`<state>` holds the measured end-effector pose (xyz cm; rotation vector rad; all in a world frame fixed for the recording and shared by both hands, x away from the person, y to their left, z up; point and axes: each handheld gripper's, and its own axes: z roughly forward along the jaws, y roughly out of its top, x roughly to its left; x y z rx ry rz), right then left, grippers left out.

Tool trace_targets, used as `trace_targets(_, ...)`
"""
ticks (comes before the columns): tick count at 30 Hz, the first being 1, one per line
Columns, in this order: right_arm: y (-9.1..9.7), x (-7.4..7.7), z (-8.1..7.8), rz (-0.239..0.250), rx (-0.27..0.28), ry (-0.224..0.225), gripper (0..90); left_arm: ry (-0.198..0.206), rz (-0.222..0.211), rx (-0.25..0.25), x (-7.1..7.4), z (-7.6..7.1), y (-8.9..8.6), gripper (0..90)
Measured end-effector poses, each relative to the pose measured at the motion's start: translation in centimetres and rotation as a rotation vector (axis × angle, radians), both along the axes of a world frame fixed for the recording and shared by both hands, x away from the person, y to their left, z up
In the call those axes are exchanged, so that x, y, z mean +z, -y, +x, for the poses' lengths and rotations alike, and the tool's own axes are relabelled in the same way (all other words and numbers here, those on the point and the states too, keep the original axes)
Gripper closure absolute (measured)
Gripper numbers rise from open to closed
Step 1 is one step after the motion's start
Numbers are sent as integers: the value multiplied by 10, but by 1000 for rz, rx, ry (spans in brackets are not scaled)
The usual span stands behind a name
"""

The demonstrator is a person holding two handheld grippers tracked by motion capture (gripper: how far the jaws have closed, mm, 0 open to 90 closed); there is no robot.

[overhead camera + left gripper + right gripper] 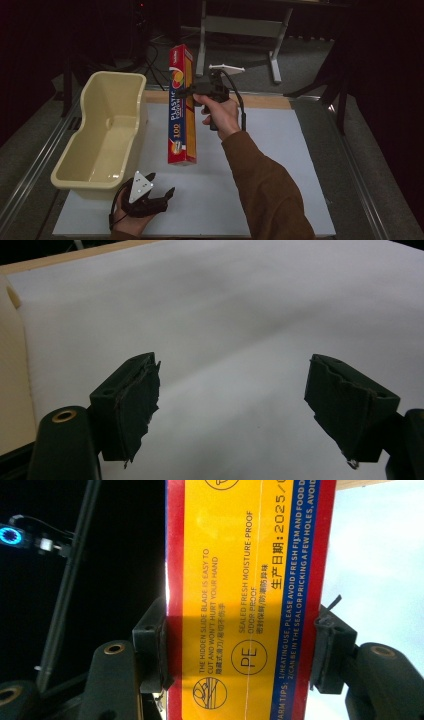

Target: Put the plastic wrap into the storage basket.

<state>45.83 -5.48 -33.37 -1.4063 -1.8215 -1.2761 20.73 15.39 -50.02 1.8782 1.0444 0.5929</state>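
A long red, blue and yellow plastic wrap box (182, 107) hangs in the air over the white table mat (280, 165), lengthwise away from me. My right gripper (186, 91) is shut on it near its far half. In the right gripper view the yellow printed face of the box (240, 580) fills the gap between the two jaws, which press on both of its sides. My left gripper (161, 184) rests low at the near left of the mat, open, with nothing between its fingers (131, 405).
A cream plastic tub (102, 130) stands at the left of the table, just left of the box, its edge (10, 370) also beside my left gripper. A wooden strip (260, 101) runs along the table's far edge. A metal stand (240, 30) is on the floor beyond.
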Motion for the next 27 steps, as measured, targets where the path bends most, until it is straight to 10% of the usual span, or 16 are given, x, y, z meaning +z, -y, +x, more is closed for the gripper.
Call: trace_targets(27,-72,7,-8,79,-4,32,396,39,3,-17,7,-7,0,214)
